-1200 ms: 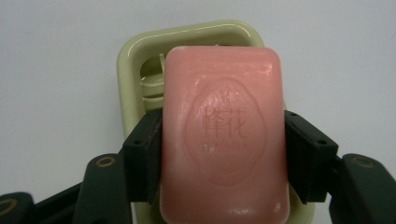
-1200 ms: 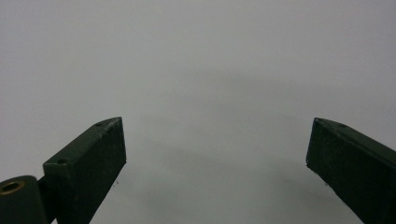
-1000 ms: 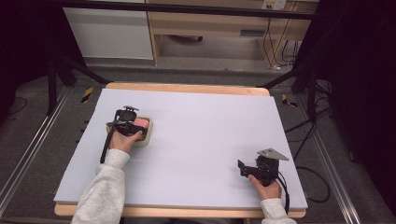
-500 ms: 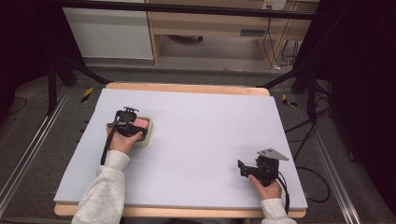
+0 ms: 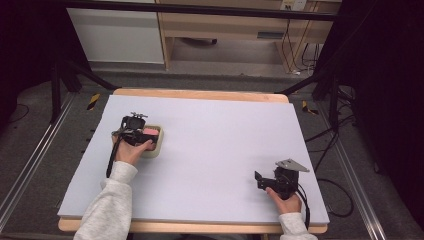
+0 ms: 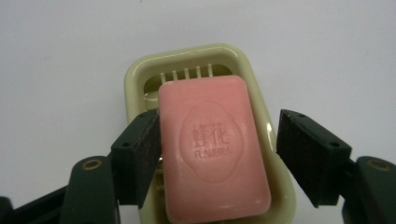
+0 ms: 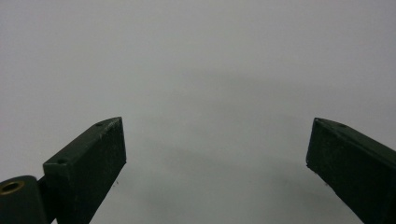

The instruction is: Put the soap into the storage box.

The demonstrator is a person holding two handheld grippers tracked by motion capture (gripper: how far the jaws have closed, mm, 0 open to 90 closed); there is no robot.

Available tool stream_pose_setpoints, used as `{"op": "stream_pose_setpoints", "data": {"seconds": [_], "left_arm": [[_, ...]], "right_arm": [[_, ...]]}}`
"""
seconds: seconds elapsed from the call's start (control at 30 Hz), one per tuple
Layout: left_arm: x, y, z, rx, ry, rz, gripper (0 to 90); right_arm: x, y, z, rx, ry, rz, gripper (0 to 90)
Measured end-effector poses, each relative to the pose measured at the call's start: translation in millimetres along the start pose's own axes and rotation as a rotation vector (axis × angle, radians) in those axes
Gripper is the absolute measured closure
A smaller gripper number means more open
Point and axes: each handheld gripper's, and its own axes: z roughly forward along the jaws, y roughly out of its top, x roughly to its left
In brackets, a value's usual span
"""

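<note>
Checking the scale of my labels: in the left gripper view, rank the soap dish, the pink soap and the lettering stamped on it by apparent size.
1. Soap dish
2. Pink soap
3. Stamped lettering

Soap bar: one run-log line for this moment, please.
left gripper open, jaws straddling soap bar | soap in dish | right gripper open, idle
</note>
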Motion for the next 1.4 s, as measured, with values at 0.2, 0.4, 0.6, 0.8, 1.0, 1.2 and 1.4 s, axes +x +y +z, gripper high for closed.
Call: {"op": "stream_pose_setpoints", "data": {"seconds": [0.2, 0.4, 0.6, 0.8, 1.0, 1.2, 1.4], "left_arm": [[-4.6, -4.4, -15.8, -0.053, -0.008, 0.026, 29.6], [-7.1, -14.6, -31.3, -0.111, -0.045, 0.050, 28.0], [-12.2, -28.8, -40.5, -0.157, -0.091, 0.066, 27.1], [-13.3, -48.5, -49.9, -0.215, -0.118, 0.092, 26.5], [-9.0, -70.1, -53.9, -0.241, -0.122, 0.080, 26.4], [1.8, -88.0, -56.0, -0.257, -0.115, 0.061, 26.4], [14.3, -103.4, -64.2, -0.293, -0.107, 0.032, 25.7]], "right_arm": [[0.3, 0.2, -0.4, -0.001, 0.000, 0.003, 5.2], [-0.1, 0.7, -1.4, -0.008, -0.003, 0.006, 5.2], [-0.4, 0.5, -1.8, -0.005, -0.005, 0.014, 5.2], [-1.7, 0.3, -2.2, -0.008, -0.009, 0.018, 5.2], [-3.6, 0.0, -2.8, -0.009, -0.017, 0.025, 5.2], [-4.6, -0.3, -2.8, -0.006, -0.024, 0.024, 5.2], [-6.0, -1.1, -4.1, -0.009, -0.027, 0.025, 5.2]]}}
